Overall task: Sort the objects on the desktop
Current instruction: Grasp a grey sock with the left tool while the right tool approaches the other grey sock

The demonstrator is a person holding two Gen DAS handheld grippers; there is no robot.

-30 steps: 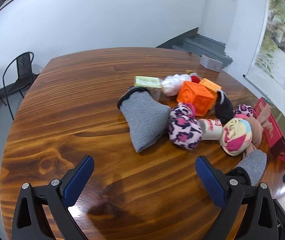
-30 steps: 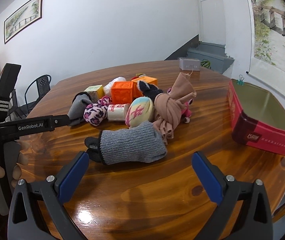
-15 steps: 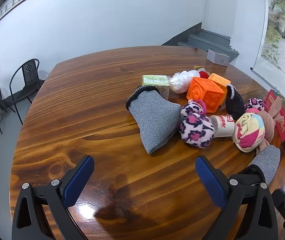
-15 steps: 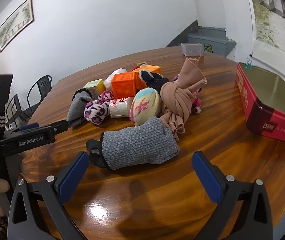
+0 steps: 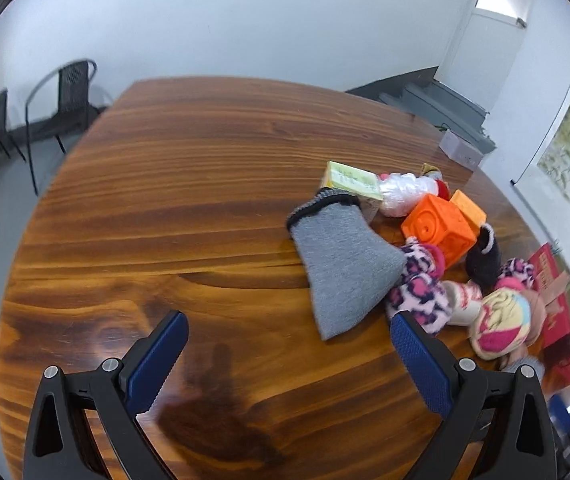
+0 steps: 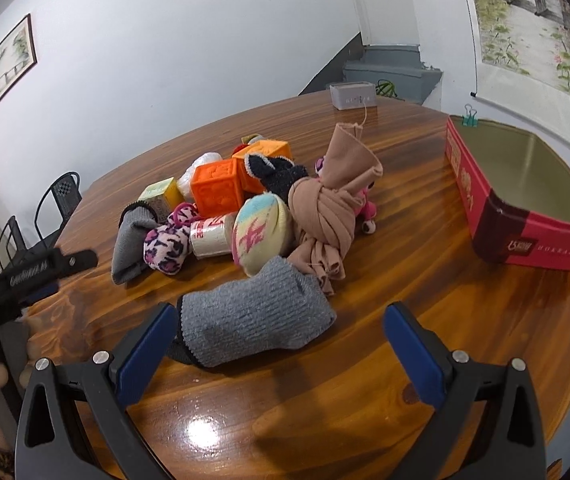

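A pile of socks and toys lies on the round wooden table [image 5: 165, 200]. A grey sock [image 6: 253, 320] lies nearest my right gripper [image 6: 281, 344], which is open and empty with the sock just between its fingers. Behind it are a tan knotted cloth [image 6: 329, 208], a pastel sock ball [image 6: 261, 236], a leopard-print sock [image 6: 165, 246], an orange cube [image 6: 217, 188] and a second grey sock [image 6: 129, 240]. My left gripper [image 5: 289, 356] is open and empty, just left of that second grey sock [image 5: 345, 268] and the leopard sock [image 5: 417, 300].
A red open box [image 6: 525, 208] stands at the table's right edge. A small grey box [image 6: 353, 96] sits at the far side. Black chairs [image 5: 61, 96] stand beyond the table's left. The left gripper body [image 6: 25, 276] shows at the left of the right wrist view.
My right gripper has moved forward and down to the near grey sock. My left gripper has swung left, so the pile now sits to its right.
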